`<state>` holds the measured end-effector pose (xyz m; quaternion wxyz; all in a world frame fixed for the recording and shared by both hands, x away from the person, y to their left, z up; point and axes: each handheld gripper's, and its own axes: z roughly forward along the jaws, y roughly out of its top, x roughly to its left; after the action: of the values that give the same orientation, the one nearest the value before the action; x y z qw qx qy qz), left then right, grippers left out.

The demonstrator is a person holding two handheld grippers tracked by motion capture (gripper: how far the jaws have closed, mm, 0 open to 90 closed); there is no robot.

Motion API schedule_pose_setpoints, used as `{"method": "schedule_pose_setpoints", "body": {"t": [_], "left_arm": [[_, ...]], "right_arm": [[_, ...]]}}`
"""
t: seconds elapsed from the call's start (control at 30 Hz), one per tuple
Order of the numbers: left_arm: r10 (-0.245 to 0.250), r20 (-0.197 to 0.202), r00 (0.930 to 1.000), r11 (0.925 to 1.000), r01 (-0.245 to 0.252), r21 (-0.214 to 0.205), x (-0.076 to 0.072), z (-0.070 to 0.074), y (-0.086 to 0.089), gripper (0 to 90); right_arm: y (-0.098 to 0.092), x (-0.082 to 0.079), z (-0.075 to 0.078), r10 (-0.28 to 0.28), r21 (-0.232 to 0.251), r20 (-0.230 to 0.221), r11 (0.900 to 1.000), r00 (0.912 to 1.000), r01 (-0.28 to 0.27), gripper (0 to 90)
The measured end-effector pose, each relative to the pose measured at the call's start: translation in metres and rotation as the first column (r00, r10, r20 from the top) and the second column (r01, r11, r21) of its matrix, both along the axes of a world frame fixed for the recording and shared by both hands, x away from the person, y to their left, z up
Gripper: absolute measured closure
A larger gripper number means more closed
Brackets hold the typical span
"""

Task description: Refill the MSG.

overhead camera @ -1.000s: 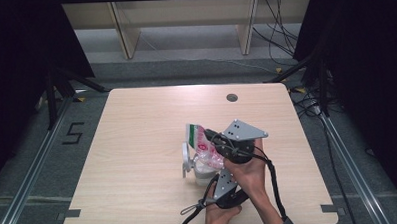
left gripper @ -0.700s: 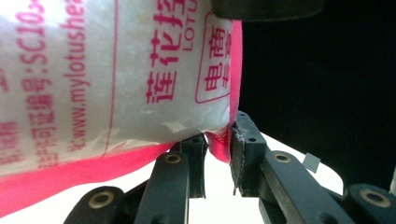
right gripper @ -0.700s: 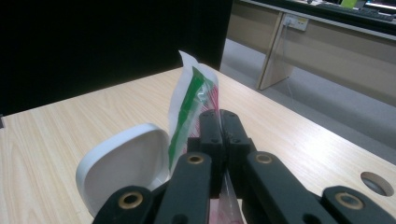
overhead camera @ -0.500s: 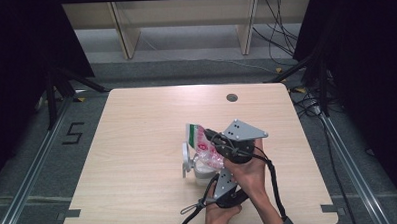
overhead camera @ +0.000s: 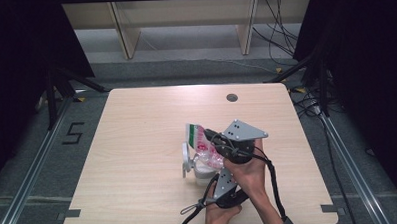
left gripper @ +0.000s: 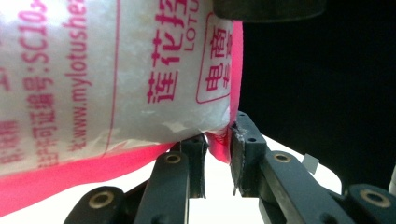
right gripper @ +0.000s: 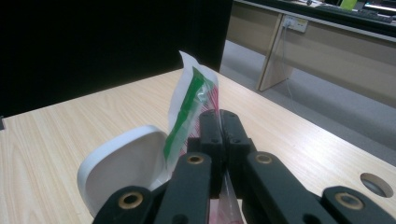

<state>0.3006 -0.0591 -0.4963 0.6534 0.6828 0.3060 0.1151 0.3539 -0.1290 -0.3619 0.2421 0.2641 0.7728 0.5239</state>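
A clear plastic bag [overhead camera: 201, 141] with pink print and a green top strip is held up over a white container [overhead camera: 202, 173] whose lid [overhead camera: 186, 160] stands open. My right gripper [overhead camera: 211, 139], under its grey plate, is shut on the bag's side edge; its own view has the jaws [right gripper: 219, 116] pressed together on the film, with the bag's green strip [right gripper: 187, 105] and the lid [right gripper: 123, 163] to the left. My left gripper [overhead camera: 216, 172] reaches up from below. Its jaws [left gripper: 219, 142] pinch the bag's [left gripper: 116, 70] pink bottom corner.
The light wooden table [overhead camera: 137, 144] has a round cable hole [overhead camera: 231, 97] near its far edge, also seen in the right gripper view as the hole [right gripper: 376, 183]. Shelving legs stand on the floor behind the table. Cables trail from both grippers over the near edge.
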Motion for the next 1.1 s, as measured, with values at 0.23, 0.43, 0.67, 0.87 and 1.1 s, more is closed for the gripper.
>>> {"method": "schedule_pose_setpoints", "body": {"t": [0.23, 0.43, 0.67, 0.87, 1.1], "left_arm": [[0.010, -0.006, 0.9999, 0.9999, -0.010, 0.004, 0.0004, -0.0007, -0.0002, 76.6], [0.007, -0.006, 1.0000, 1.0000, -0.007, 0.006, 0.0002, -0.0010, 0.0003, 76.6], [0.006, -0.007, 1.0000, 1.0000, -0.006, 0.003, 0.0008, -0.0015, -0.0001, 76.6], [0.012, -0.009, 0.9999, 0.9999, -0.012, 0.012, 0.0004, -0.0009, 0.0003, 76.6], [0.011, -0.007, 0.9999, 0.9998, -0.011, 0.018, -0.0003, 0.0003, 0.0009, 76.6]], "right_arm": [[0.0004, 0.0001, -0.0004, -0.007, 0.006, -0.003, 1.0000, 1.0000, 0.007, 90.0], [-0.0002, 0.0002, -0.0005, -0.015, -0.005, 0.006, 0.9999, 0.9999, 0.015, 90.0], [-0.0005, 0.0001, -0.0005, -0.014, -0.007, 0.004, 0.9999, 0.9999, 0.014, 90.0], [0.0001, -0.0001, -0.0003, -0.003, -0.006, 0.006, 1.0000, 1.0000, 0.003, 90.0], [-0.0002, -0.0004, 0.0004, -0.003, -0.007, 0.008, 1.0000, 1.0000, 0.003, 90.0]]}}
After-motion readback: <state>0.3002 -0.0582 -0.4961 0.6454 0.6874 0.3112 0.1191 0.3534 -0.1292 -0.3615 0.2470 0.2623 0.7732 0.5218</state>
